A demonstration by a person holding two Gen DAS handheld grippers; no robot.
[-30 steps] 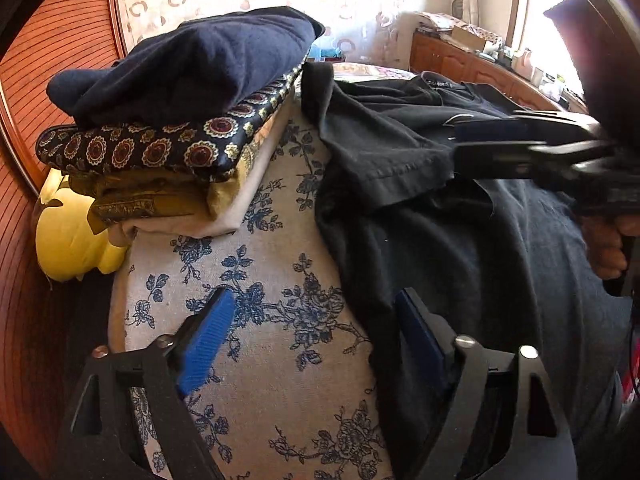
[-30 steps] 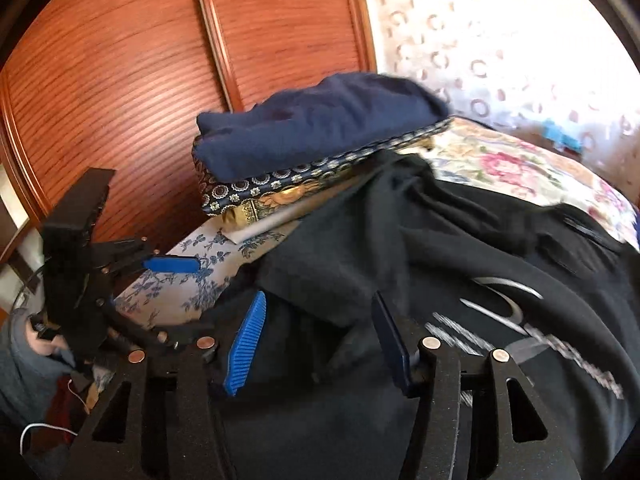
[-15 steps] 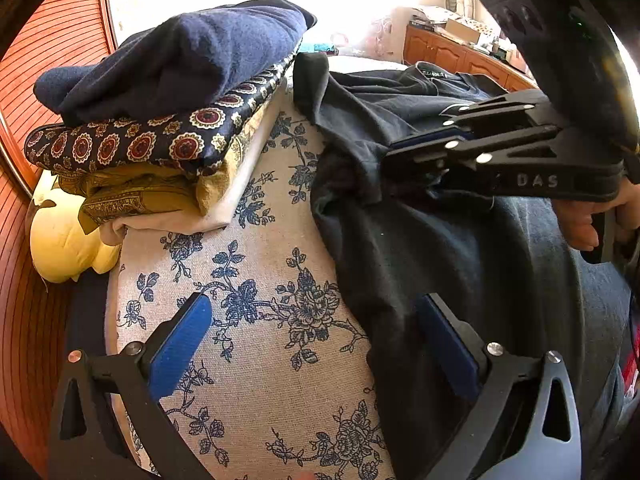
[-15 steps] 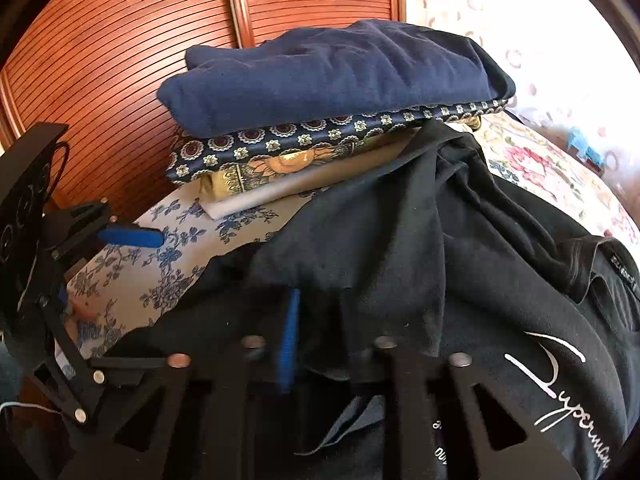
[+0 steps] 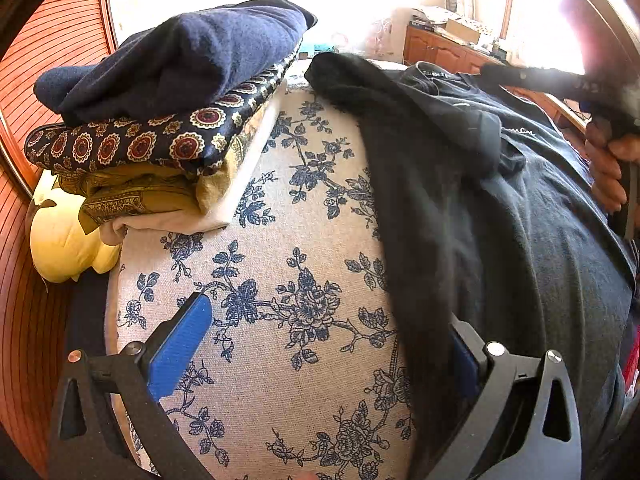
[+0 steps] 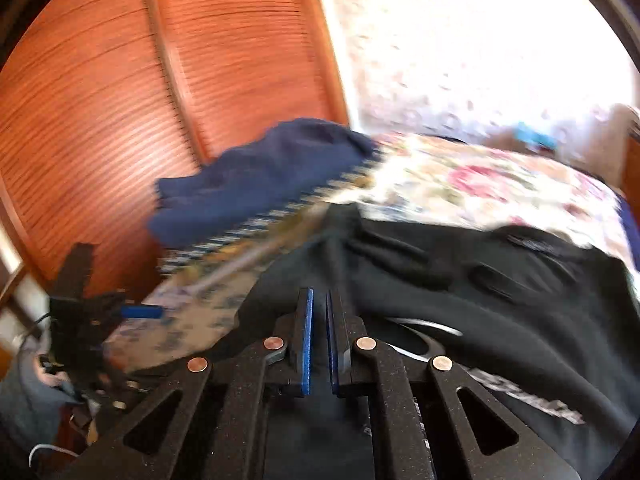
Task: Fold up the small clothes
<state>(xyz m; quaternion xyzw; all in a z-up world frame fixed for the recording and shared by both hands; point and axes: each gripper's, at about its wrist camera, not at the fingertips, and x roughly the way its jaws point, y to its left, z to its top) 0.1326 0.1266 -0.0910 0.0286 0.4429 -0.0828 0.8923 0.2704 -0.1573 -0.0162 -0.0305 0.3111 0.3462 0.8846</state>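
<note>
Left claw spread wide over black shirt edge, right claw nearly clenched, empty, seen only right view

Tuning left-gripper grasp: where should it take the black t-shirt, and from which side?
Judging by the pose, grip the black t-shirt at its long left edge, beside the open left gripper. Come in low from the bare blue-floral cover; that edge lies free and unobstructed.

You've got matt black cotton-like cloth in the T-shirt, coarse woven floral fabric on the cushion, and glossy ribbed wood on the wardrobe door.
</note>
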